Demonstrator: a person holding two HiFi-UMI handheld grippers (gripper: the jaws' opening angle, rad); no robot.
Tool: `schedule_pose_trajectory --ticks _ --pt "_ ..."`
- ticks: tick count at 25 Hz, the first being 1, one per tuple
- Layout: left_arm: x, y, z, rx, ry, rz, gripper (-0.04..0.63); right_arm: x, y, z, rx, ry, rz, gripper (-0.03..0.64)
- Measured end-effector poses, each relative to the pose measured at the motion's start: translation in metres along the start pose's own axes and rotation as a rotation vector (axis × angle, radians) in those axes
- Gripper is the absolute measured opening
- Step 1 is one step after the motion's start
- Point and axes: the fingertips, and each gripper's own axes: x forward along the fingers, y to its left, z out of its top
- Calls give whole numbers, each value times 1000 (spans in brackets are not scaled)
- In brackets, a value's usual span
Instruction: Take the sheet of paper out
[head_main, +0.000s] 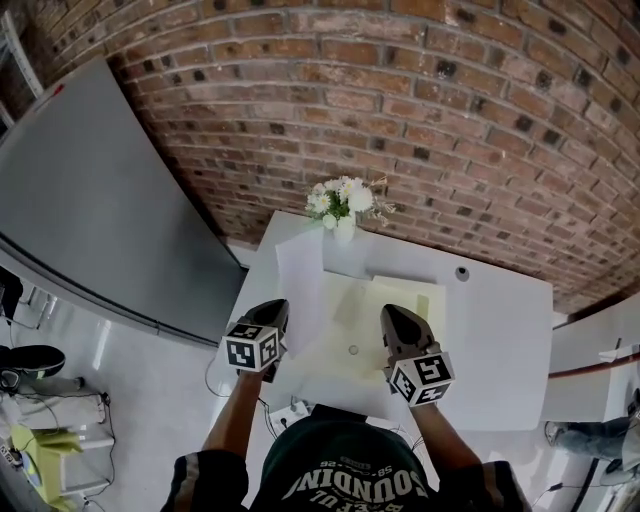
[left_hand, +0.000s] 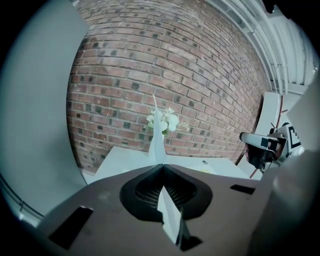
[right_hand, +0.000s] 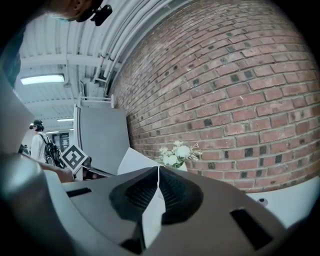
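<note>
White sheet of paper (head_main: 300, 278) stands pinched by its near edge in our left gripper (head_main: 274, 310), the jaws pressed together on it; it reaches from there toward the far flowers (head_main: 340, 200), left of the pale yellow folder (head_main: 350, 335); our right gripper (head_main: 395, 315) is clamped on a pale edge, probably the folder's, to hold it back while the sheet leaves.

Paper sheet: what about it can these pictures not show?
- Head view: whether the sheet is fully out of the folder; the left gripper covers its near end.
- Right gripper view: most of the folder, hidden by the right gripper, shut on it.
- Head view: round thing on table, too small to name.
</note>
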Motion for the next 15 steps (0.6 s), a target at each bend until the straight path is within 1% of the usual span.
schedule_pose_trajectory --ticks 8,12,15 --pt "-40 9 30 23 -95 61 11 12 5 20 -36 -33 36 71" --pt "-59 11 47 51 -144 89 11 18 5 28 -59 -43 38 71" --pt "-72 11 59 67 -181 96 11 19 6 34 -79 -56 29 71"
